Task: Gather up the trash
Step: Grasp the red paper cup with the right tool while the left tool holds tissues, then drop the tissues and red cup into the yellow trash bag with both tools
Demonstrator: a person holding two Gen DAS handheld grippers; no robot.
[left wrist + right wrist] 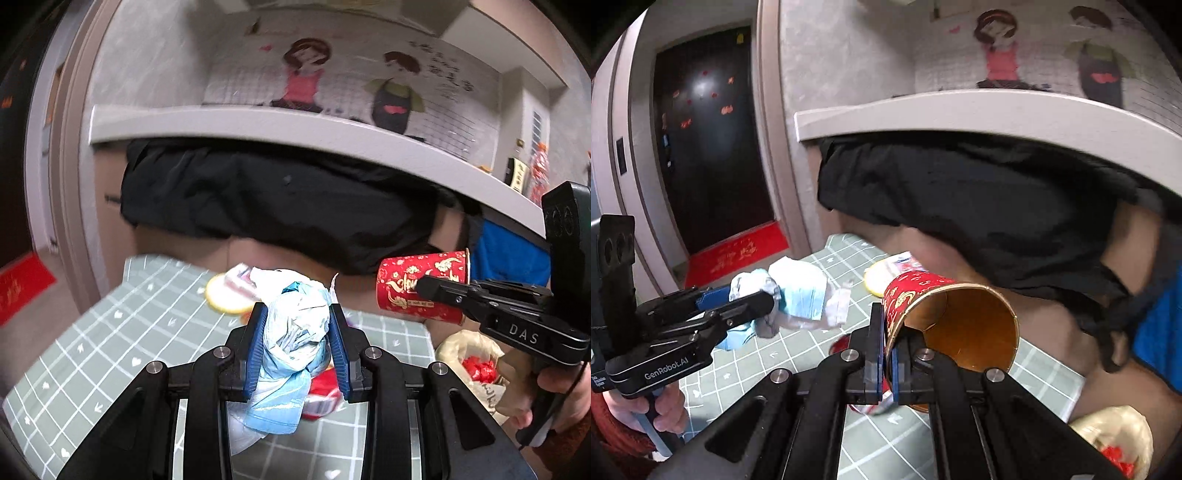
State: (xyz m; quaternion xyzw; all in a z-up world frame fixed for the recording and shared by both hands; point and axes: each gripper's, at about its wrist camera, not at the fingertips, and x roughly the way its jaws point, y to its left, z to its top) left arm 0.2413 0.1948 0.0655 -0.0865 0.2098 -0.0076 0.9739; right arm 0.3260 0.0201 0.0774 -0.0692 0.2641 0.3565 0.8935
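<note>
My left gripper (297,325) is shut on a crumpled blue and white face mask bundle (295,332) and holds it above the green grid tablecloth (110,350). It also shows in the right wrist view (768,299) with the mask bundle (801,291). My right gripper (884,354) is shut on the rim of a red and gold paper cup (945,314), held on its side, mouth toward the camera. The cup (421,288) and right gripper (424,284) show at the right of the left wrist view.
A yellow round lid (225,295) and a red wrapper (325,391) lie on the tablecloth. A beige bag (469,354) with red scraps sits at the right, also in the right wrist view (1115,439). Black cloth (277,206) hangs under a white counter edge (295,125).
</note>
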